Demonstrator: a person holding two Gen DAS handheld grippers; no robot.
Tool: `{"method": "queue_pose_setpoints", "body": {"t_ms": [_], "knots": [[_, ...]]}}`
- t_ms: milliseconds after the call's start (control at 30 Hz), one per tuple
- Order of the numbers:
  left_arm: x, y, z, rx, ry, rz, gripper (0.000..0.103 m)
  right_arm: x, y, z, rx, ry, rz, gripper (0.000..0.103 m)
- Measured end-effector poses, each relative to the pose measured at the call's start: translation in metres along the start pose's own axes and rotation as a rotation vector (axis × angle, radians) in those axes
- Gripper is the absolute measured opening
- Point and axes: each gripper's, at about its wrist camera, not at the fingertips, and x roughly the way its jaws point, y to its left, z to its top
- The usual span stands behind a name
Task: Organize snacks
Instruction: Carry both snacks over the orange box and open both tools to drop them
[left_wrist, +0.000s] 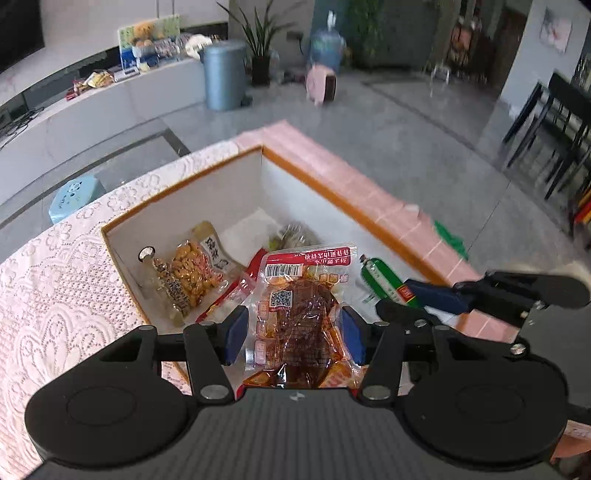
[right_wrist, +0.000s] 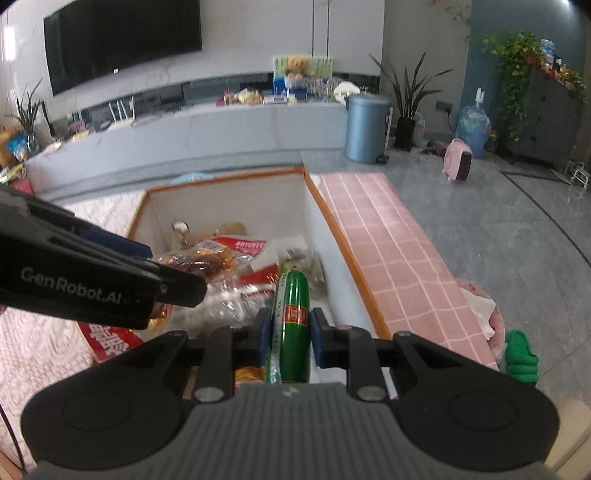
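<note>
While both tools hang over box (left_wrist: 184, 192): left tool (left_wrist: 293, 332) clamps meat pack (left_wrist: 295, 314), right tool (right_wrist: 290, 338) clamps sausage (right_wrist: 293, 325); lower into free gaps, release singly.

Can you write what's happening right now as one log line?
left gripper: holds red snack pack | right gripper: holds green sausage | both over white box

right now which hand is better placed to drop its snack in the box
Left. The left gripper holds its red pouch over the box middle; the right gripper, holding the green sausage, hangs near the wall.
</note>
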Motion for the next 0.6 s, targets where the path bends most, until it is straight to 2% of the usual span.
{"method": "queue_pose_setpoints", "body": {"t_ms": [233, 467, 600], "knots": [[0.033, -0.003, 0.002, 0.024, 0.112, 0.016, 0.062, 0.028, 0.003, 0.005, -0.089, 0.058, 0.026, 0.02], [0.056, -0.008, 0.007, 0.124, 0.192, 0.061, 0.062, 0.051, 0.008, 0.005, -0.166, 0.138, 0.046, 0.02], [0.067, -0.007, 0.008, 0.143, 0.25, 0.064, 0.063, 0.062, 0.009, 0.005, -0.192, 0.181, 0.043, 0.021]]}}
